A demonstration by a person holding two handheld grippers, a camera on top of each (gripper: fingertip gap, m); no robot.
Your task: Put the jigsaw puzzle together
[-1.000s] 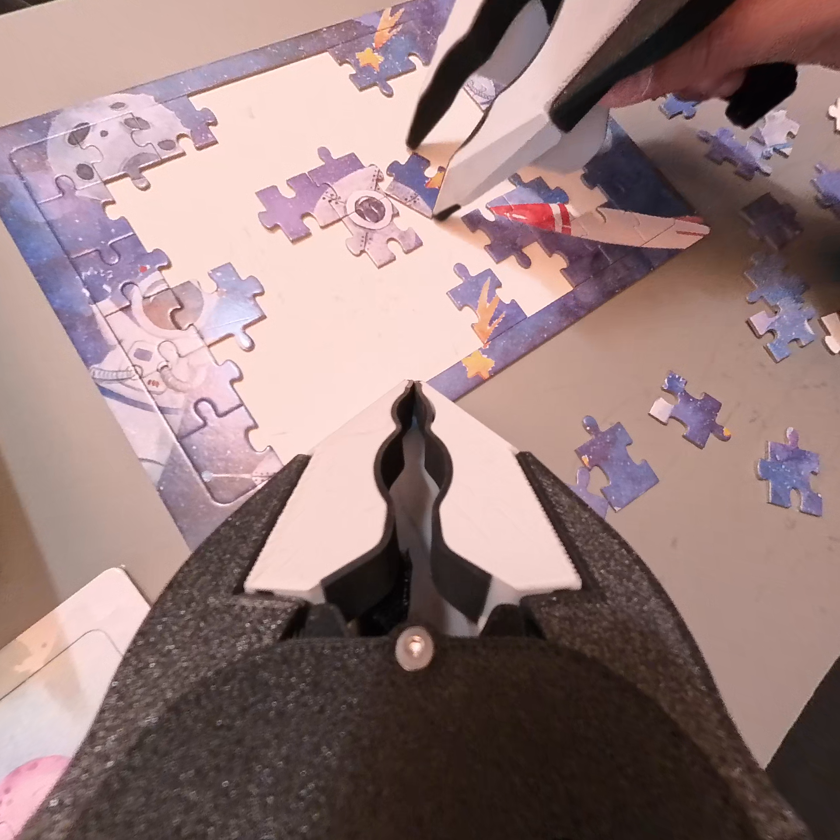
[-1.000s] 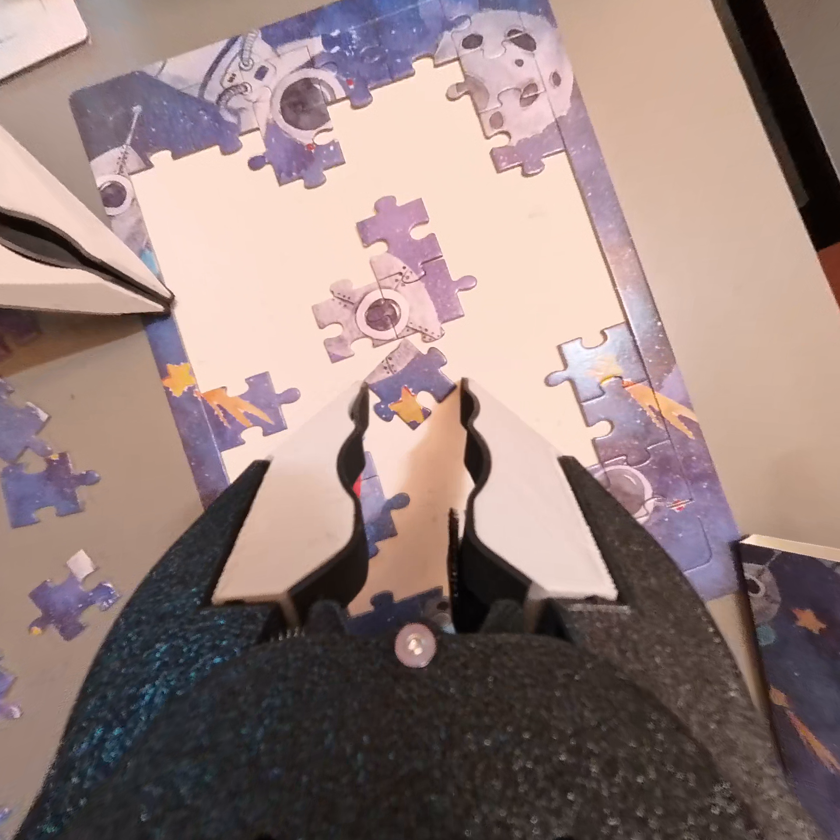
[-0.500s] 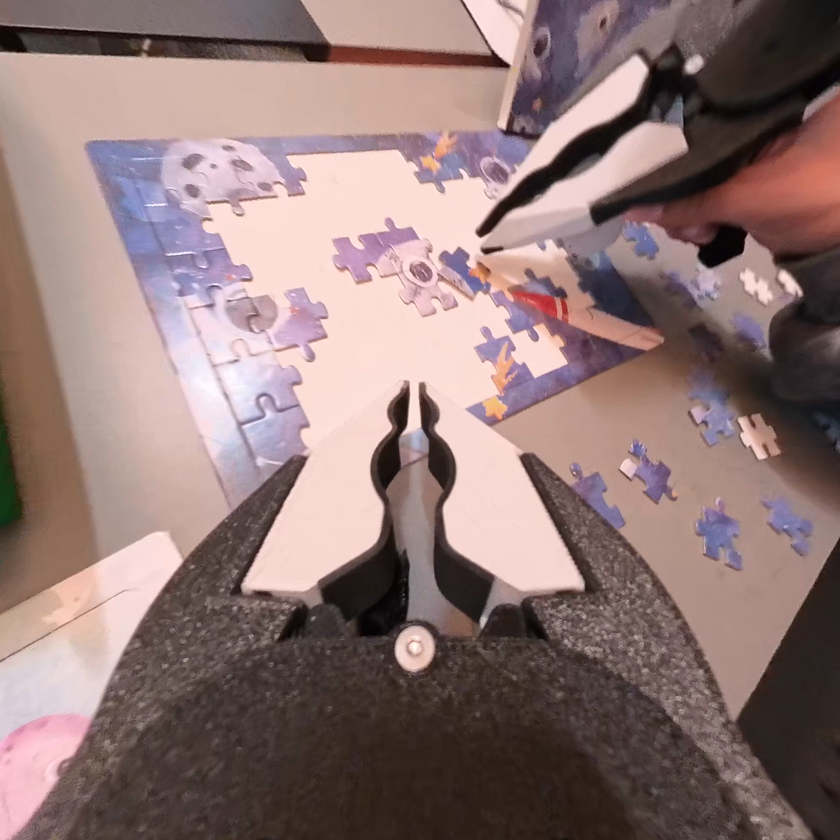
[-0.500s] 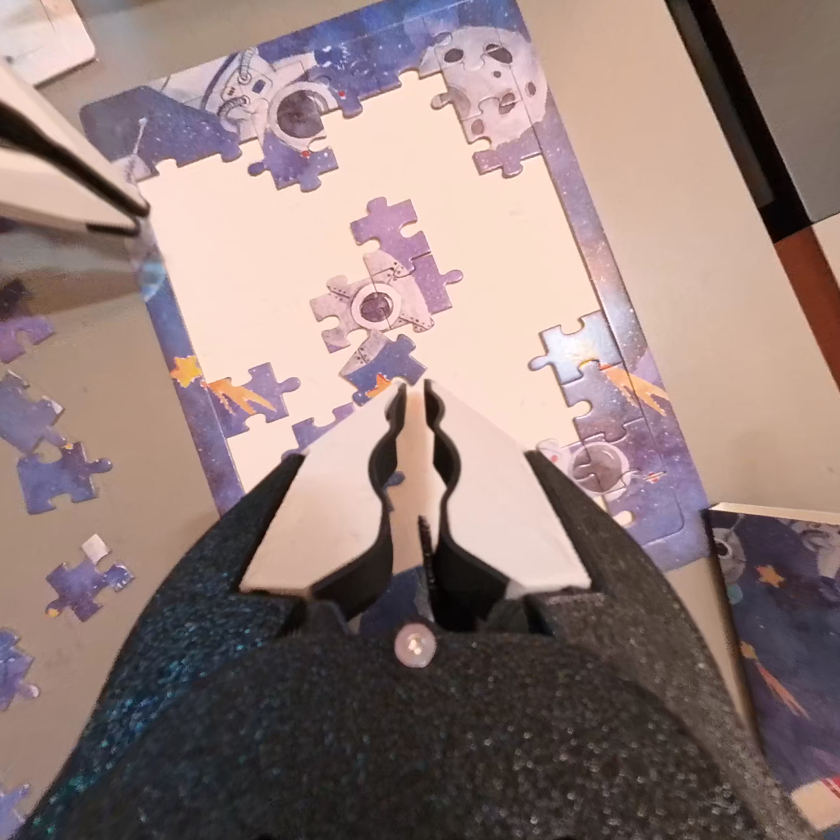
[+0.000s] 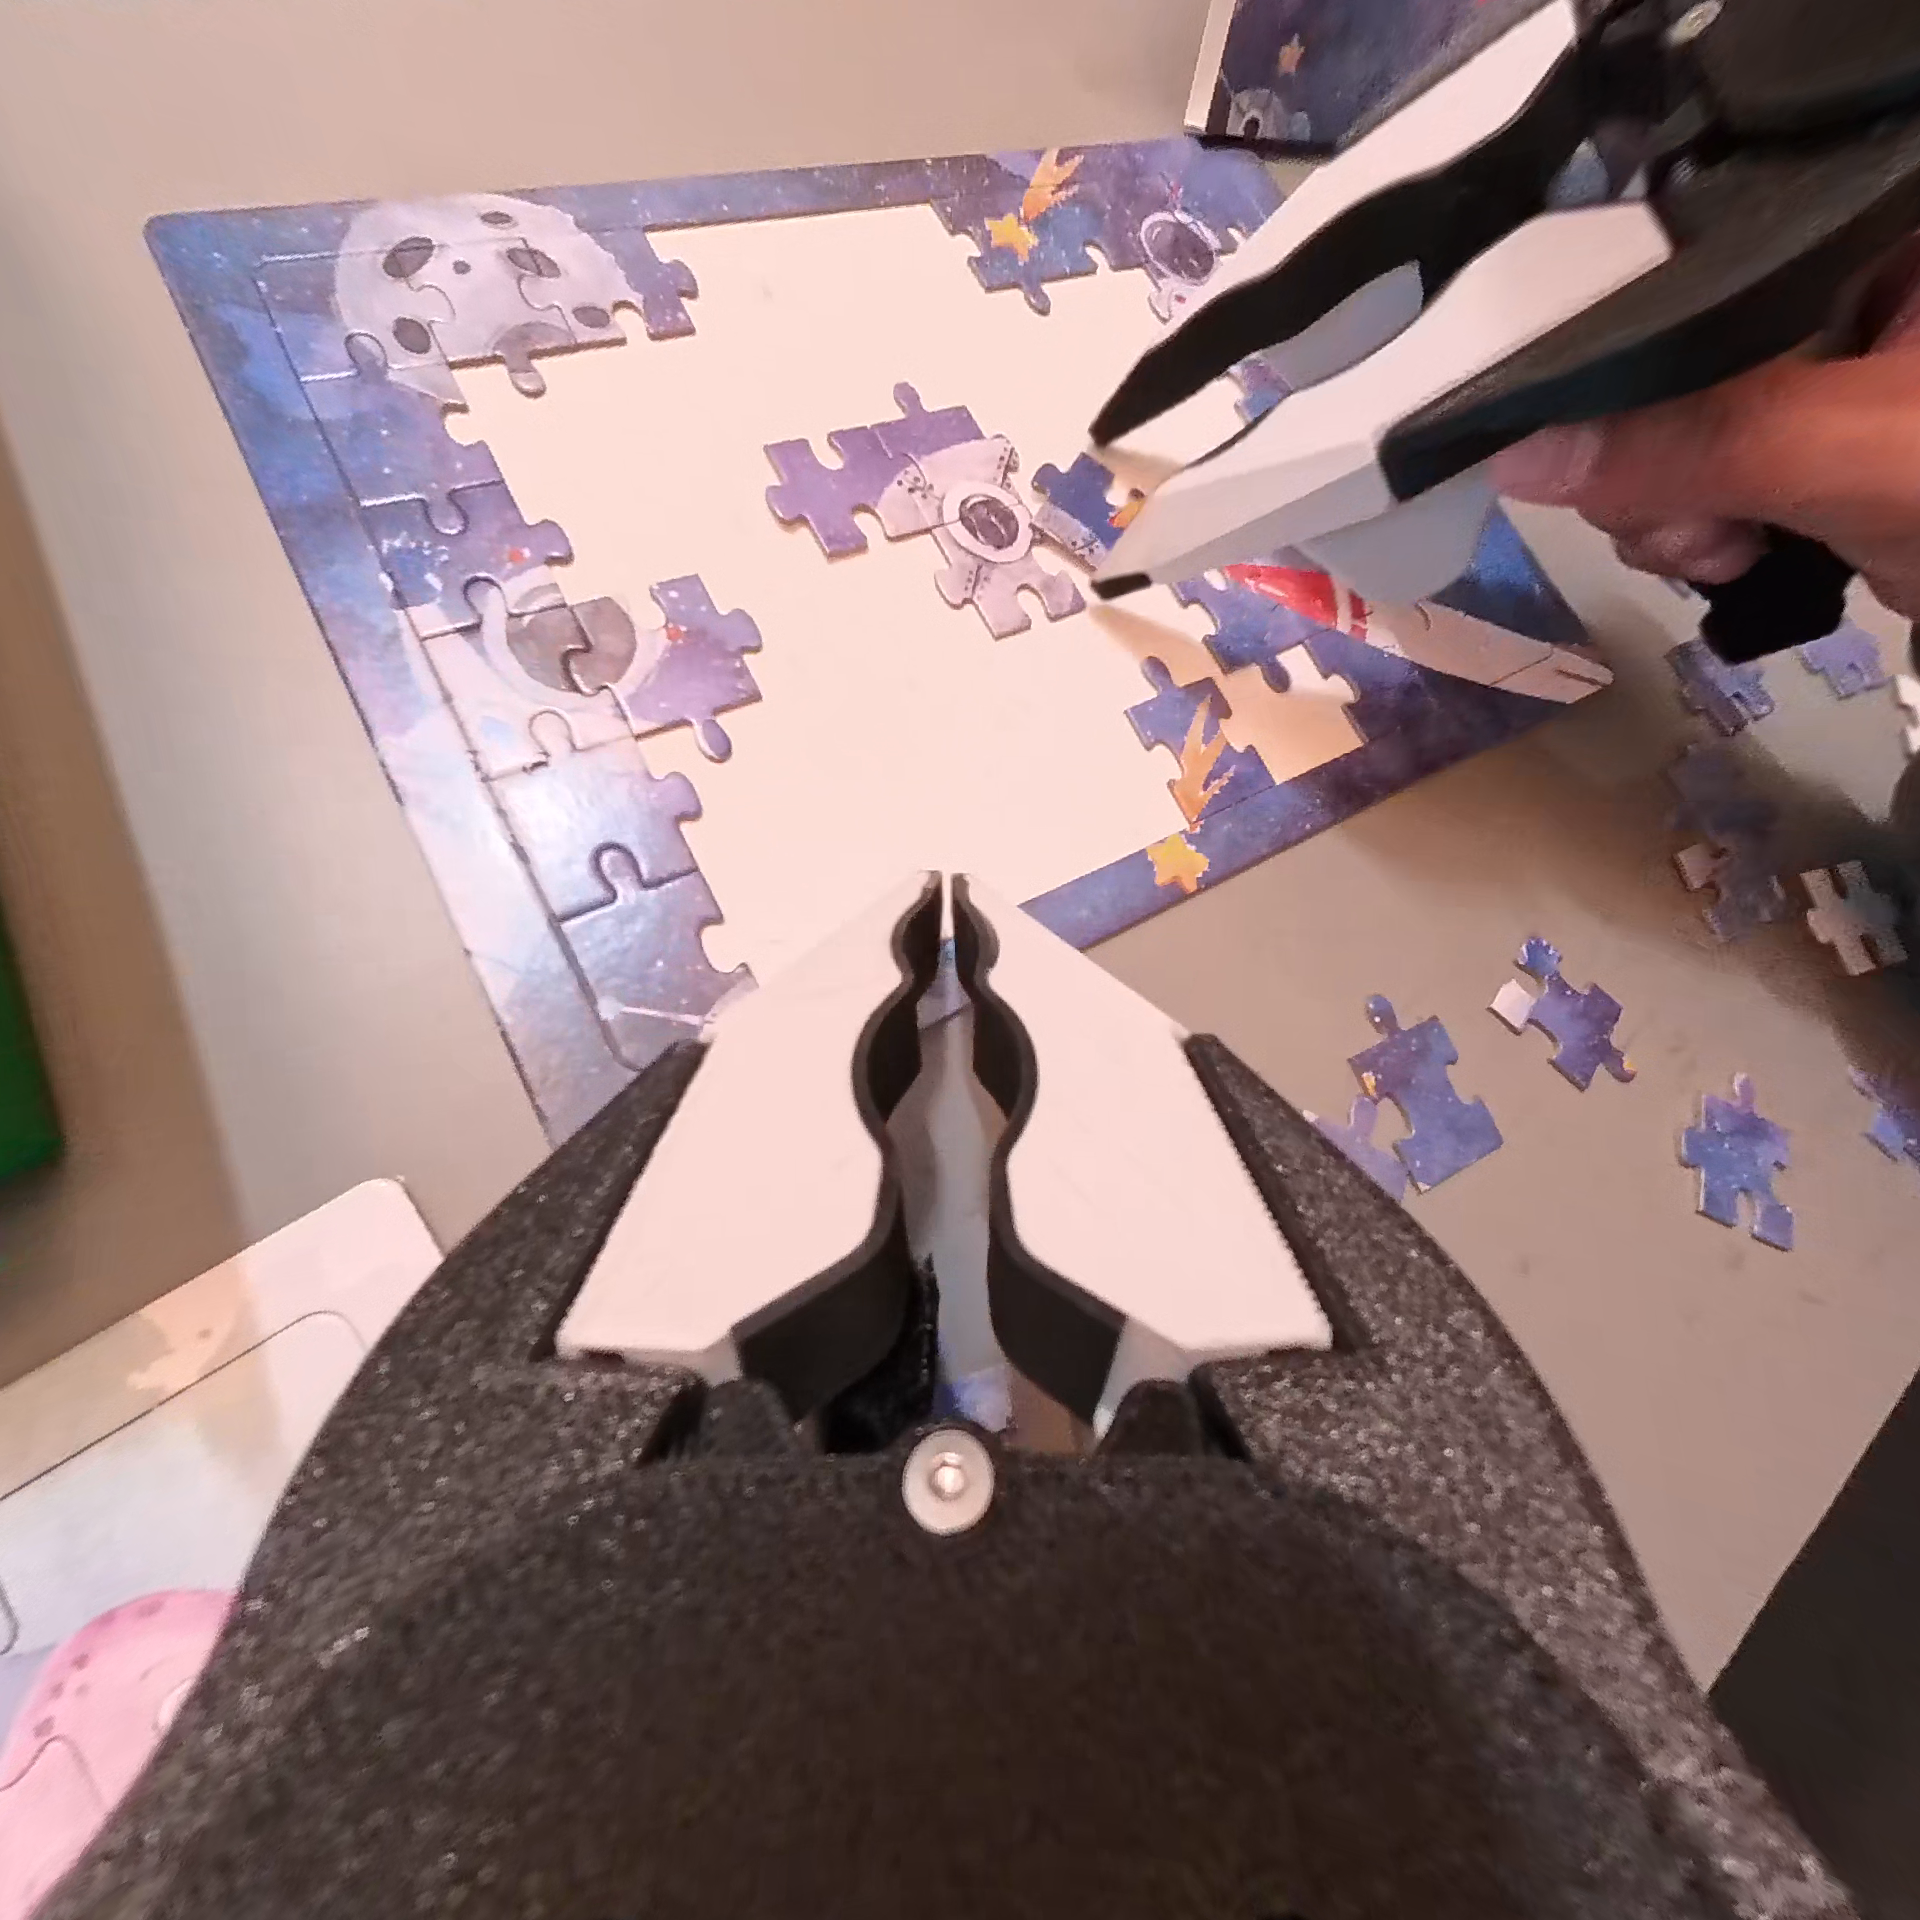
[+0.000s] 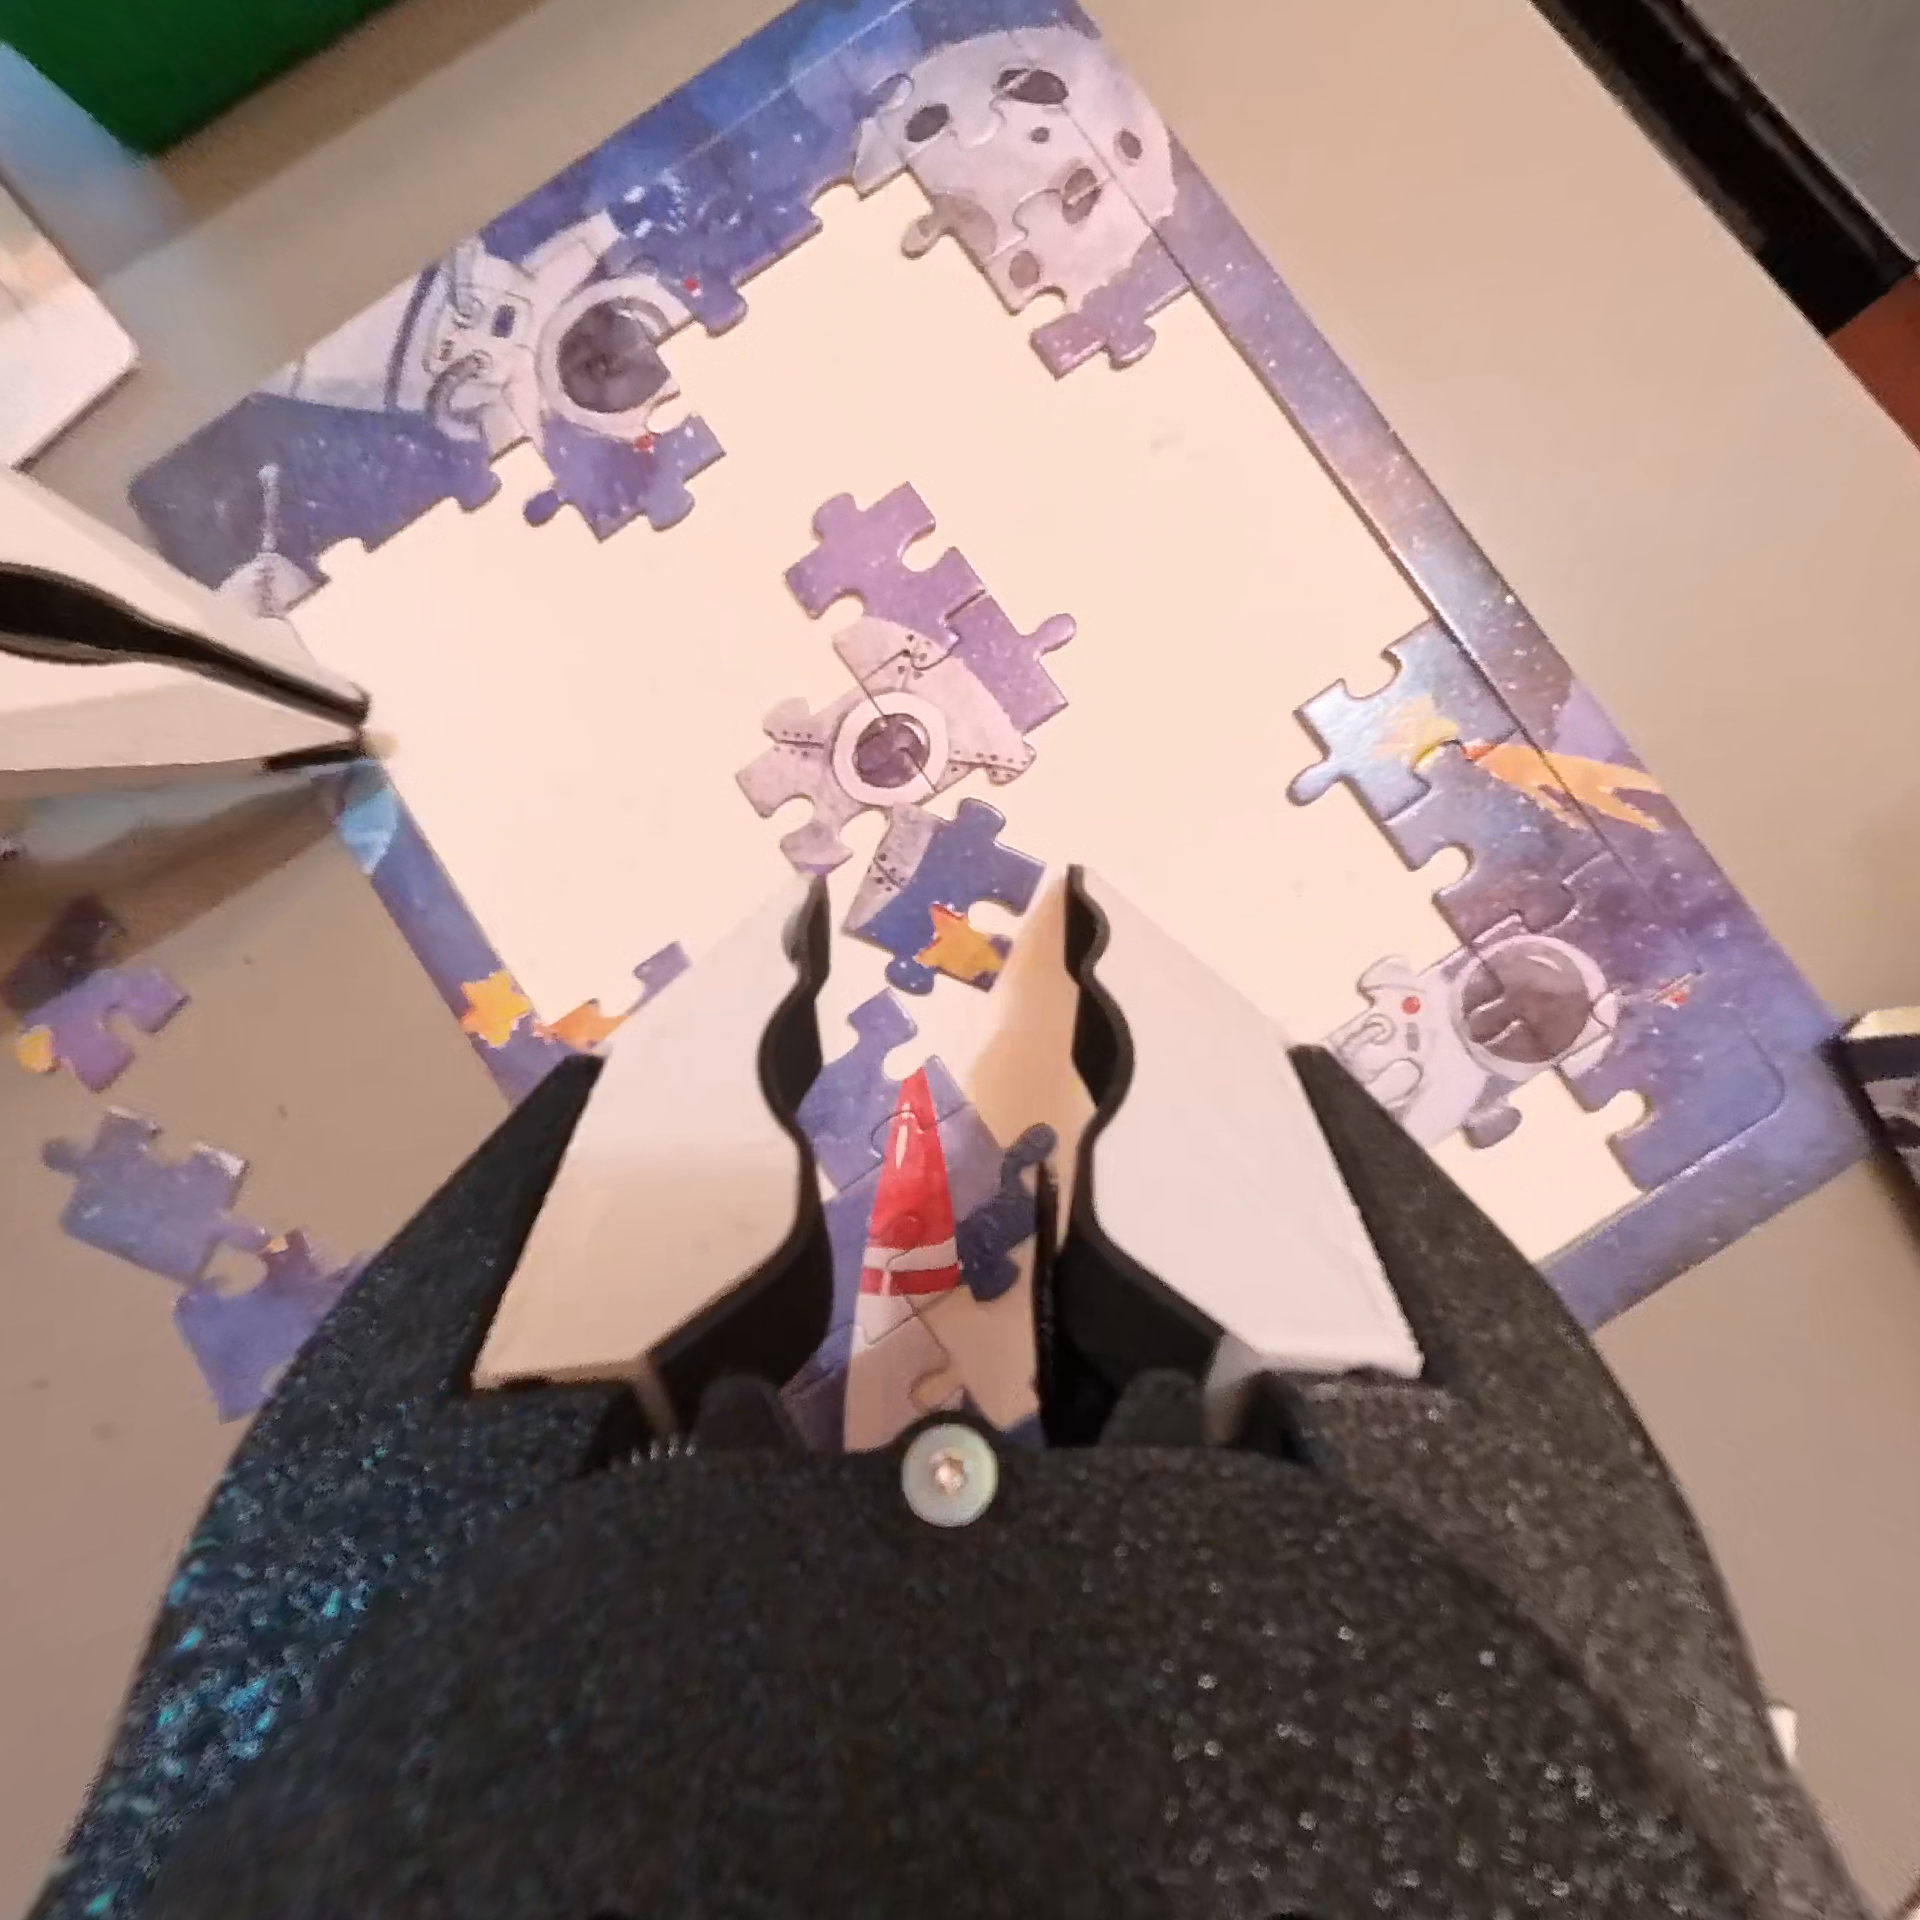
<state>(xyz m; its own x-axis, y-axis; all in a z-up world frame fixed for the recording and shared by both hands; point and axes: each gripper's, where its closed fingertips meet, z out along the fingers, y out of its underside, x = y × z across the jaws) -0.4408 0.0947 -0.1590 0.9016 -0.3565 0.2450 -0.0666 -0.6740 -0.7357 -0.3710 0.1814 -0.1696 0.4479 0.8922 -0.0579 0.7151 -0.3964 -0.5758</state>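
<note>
The puzzle board (image 5: 312,436) has a blue space picture and lies on the tan table, with its edges partly filled. It also shows in the right wrist view (image 6: 1403,488). A joined cluster with a grey porthole (image 5: 966,509) (image 6: 894,748) lies in the board's bare middle. A blue piece with a yellow star (image 6: 935,894) (image 5: 1070,488) lies against the cluster. My right gripper (image 6: 945,888) (image 5: 1101,509) is open, with its tips on either side of the star piece. My left gripper (image 5: 945,883) (image 6: 353,727) is shut and hovers over the board's near edge.
Several loose blue pieces (image 5: 1423,1101) (image 6: 156,1195) lie on the table beside the board. The puzzle box (image 5: 1278,83) stands past the far corner. A white card with a pink shape (image 5: 156,1455) lies near my left gripper. A green object (image 6: 156,62) sits at the edge.
My right gripper closed half a second ago and has opened again around the star piece, closer to the board. My left gripper stayed shut and shifted slightly.
</note>
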